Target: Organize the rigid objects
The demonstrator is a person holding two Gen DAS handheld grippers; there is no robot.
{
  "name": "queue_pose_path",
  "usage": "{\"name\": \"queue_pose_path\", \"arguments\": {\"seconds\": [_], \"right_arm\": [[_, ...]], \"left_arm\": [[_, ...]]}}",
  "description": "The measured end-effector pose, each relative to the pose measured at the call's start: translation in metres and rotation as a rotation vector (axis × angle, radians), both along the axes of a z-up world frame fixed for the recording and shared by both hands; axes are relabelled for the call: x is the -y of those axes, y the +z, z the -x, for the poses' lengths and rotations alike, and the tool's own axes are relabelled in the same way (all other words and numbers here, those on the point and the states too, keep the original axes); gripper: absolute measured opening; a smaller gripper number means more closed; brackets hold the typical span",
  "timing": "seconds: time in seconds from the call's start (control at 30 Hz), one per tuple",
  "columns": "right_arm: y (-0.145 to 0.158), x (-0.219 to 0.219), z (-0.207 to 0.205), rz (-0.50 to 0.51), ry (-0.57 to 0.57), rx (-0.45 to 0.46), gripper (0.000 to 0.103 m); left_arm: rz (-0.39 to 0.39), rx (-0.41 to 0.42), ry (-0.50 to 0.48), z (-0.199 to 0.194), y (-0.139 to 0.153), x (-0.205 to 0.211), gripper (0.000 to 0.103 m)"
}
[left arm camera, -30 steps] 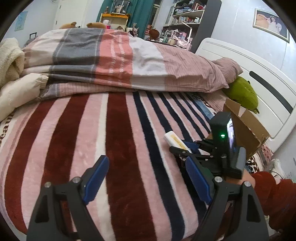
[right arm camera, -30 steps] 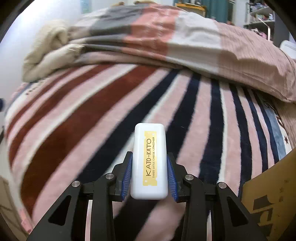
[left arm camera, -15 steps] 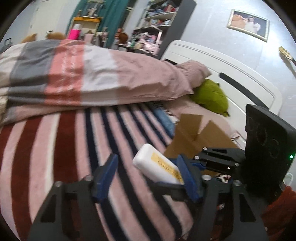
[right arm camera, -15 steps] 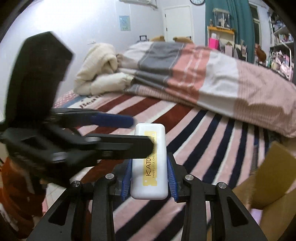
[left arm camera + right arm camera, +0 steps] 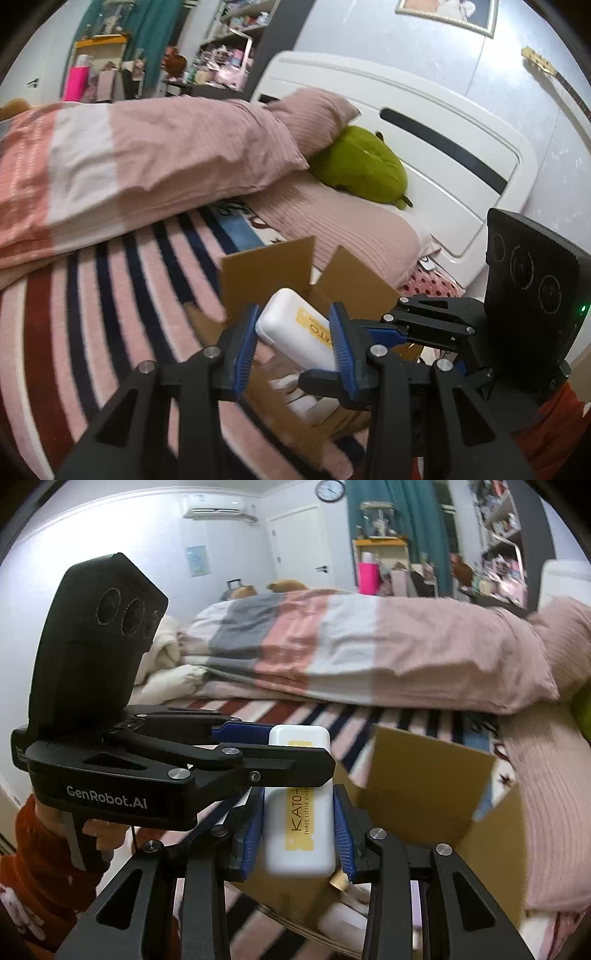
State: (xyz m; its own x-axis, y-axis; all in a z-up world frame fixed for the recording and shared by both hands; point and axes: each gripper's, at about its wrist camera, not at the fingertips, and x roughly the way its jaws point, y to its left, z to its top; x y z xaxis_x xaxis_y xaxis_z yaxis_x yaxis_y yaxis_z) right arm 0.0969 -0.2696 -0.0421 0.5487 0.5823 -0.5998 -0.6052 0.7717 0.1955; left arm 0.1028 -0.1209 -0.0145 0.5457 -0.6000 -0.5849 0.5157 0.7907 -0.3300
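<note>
White concealer case, rigid, rounded corners, yellow label reading "KATO-KATO"; held in the air above the open cardboard box, lengthwise between the blue pads of the right gripper, which is clamped on its near half. In the left wrist view the same case sits between the blue pads of the left gripper; those jaws are closing around its far end, the right pad against the case, the left pad close beside it with contact unclear.

Left gripper body, black, marked "GenRobot.AI", reaches in from the left across the case, carried by a hand in a red-orange sleeve.

Cardboard box: brown, flaps raised, resting on the striped blanket just below and to the right of the case. Pale items lie inside at its near edge; too blurred to name.

Striped blanket: pink, dark red and navy bands, covering the bed under the box.

Folded duvet: grey, salmon, white and dusty-pink blocks, lying across the bed beyond the blanket.

Green plush toy: beyond the box, against the pink pillow and the white headboard.

Cream bedding: heaped at the far left of the bed.

Far wall: white door, round wall clock, air conditioner, teal curtain, cluttered shelves.
</note>
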Motion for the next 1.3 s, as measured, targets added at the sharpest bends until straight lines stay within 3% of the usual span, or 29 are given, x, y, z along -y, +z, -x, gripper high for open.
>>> {"name": "queue_pose_path", "arguments": {"seconds": [0.4, 0.5, 0.57, 0.67, 0.77, 0.83, 0.9, 0.97, 1.03, 1.13, 1.3], "right_arm": [[-0.023, 0.043, -0.016, 0.063, -0.053, -0.075, 0.032], [-0.026, 0.044, -0.017, 0.071, -0.044, -0.091, 0.032], [-0.027, 0.044, -0.017, 0.075, -0.047, -0.095, 0.039], [-0.025, 0.045, -0.015, 0.075, -0.05, -0.084, 0.047], [-0.021, 0.045, -0.012, 0.065, -0.053, -0.069, 0.053], [-0.015, 0.046, -0.007, 0.05, -0.059, -0.039, 0.065], [-0.01, 0.046, -0.003, 0.038, -0.061, -0.01, 0.069], [-0.003, 0.045, 0.003, 0.022, -0.054, 0.023, 0.076], [0.002, 0.043, 0.011, 0.009, -0.05, 0.063, 0.09], [0.01, 0.037, 0.022, -0.017, -0.047, 0.126, 0.101], [0.02, 0.032, 0.031, -0.042, -0.041, 0.206, 0.103]], "left_arm": [[-0.077, -0.06, -0.05, -0.028, -0.021, 0.055, 0.036], [-0.086, -0.061, -0.035, -0.029, -0.022, 0.055, 0.059], [-0.099, -0.037, -0.011, -0.025, -0.02, 0.053, 0.076], [-0.116, -0.005, 0.027, -0.016, -0.013, 0.046, 0.084], [-0.116, 0.018, 0.066, -0.007, -0.007, 0.036, 0.084], [-0.127, 0.049, 0.111, 0.004, 0.0, 0.027, 0.084], [-0.15, 0.094, 0.171, 0.015, 0.008, 0.017, 0.085], [-0.161, 0.129, 0.224, 0.025, 0.015, 0.005, 0.09], [-0.159, 0.162, 0.286, 0.037, 0.021, -0.01, 0.09], [-0.141, 0.185, 0.366, 0.053, 0.027, -0.033, 0.091], [-0.142, 0.217, 0.476, 0.076, 0.029, -0.064, 0.095]]}}
